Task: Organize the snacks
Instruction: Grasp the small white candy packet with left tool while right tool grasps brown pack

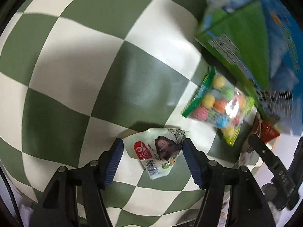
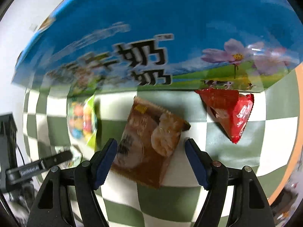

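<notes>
Evidently little is sorted yet: four snack packets lie loose on the green-and-white checked cloth (image 1: 79,60) in front of the big blue and green milk carton (image 2: 151,28) at the far side.

The white packet (image 1: 158,151) with a portrait on it sits between the pads of the left gripper (image 1: 151,157); both pads seem to meet its crumpled edges, so I judge it pinched, half wide. Just right of it lies the clear bag of coloured candy balls (image 1: 219,104), touching the carton's foot.

The brown packet (image 2: 149,141) lies tilted between the fingers of the right gripper (image 2: 151,160), whose jaws stand half apart; the left pad is at its edge, the right pad clear, so it is not yet grasped. Farther right rests the red triangular packet (image 2: 231,113), untouched (its far tip under the carton's edge).

No bin or tray is in view, so all the placing seems left to do.
</notes>
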A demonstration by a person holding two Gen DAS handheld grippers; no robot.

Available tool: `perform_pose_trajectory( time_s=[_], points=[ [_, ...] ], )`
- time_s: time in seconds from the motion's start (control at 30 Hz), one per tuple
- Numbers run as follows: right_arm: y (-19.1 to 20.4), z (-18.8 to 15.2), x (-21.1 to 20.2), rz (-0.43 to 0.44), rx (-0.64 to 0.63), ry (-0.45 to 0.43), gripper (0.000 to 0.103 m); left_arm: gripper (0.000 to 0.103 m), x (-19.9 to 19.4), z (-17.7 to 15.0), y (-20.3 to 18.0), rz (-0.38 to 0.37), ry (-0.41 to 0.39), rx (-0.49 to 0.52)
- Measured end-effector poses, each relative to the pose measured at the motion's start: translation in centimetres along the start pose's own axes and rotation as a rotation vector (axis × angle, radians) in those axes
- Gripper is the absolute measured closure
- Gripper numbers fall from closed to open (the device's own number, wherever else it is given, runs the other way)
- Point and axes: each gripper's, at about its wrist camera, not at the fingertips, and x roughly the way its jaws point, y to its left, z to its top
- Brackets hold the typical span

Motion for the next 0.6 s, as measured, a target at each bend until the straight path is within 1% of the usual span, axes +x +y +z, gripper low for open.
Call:
perform_pose_trajectory(
  time_s=[0.07,0.13,0.2,0.23,0.27,0.3,0.33,0.37,0.4,0.47,0.5,0.6],
  points=[
    [0.1,0.5,0.2,-0.025,0.014,-0.027,0.026,0.040,0.0,0.4,1.1,-0.010,-0.001,-0.042],
    [0.9,0.7,0.6,-0.051,0.016,-0.045,0.027,0.040,0.0,0.5,1.6,-0.001,-0.009,-0.051],
    [1.6,0.8,0.7,-0.082,-0.002,-0.064,0.038,0.040,0.0,0.7,1.7,0.008,-0.018,-0.044],
    [2.0,0.8,0.9,-0.092,-0.016,-0.068,0.040,0.040,-0.3,0.2,1.7,0.011,-0.018,-0.038],
    [2.8,0.5,1.2,-0.104,-0.036,-0.071,0.042,0.040,-0.6,0.4,1.5,0.007,-0.016,-0.035],
    [3.0,0.1,1.1,-0.108,-0.059,-0.073,0.042,0.040,-1.0,0.9,0.6,-0.011,-0.019,-0.035],
    [3.0,-0.1,1.0,-0.111,-0.073,-0.068,0.043,0.040,-1.4,0.8,0.6,-0.024,-0.027,-0.034],
    [3.1,-0.4,0.9,-0.117,-0.093,-0.063,0.044,0.040,-2.0,1.4,0.6,-0.028,-0.034,-0.027],
    [3.3,-0.8,0.9,-0.124,-0.113,-0.060,0.044,0.040,-2.3,1.3,0.5,-0.025,-0.038,-0.009],
    [3.6,-1.4,0.7,-0.137,-0.144,-0.054,0.044,0.040,-2.2,1.6,-0.2,-0.004,-0.037,0.024],
    [3.7,-1.6,0.6,-0.138,-0.154,-0.053,0.044,0.040,-1.5,1.8,-1.1,0.008,-0.029,0.036],
    [3.9,-2.0,0.8,-0.146,-0.153,-0.051,0.044,0.040,0.2,2.2,-2.2,0.060,-0.015,0.084]
  ],
)
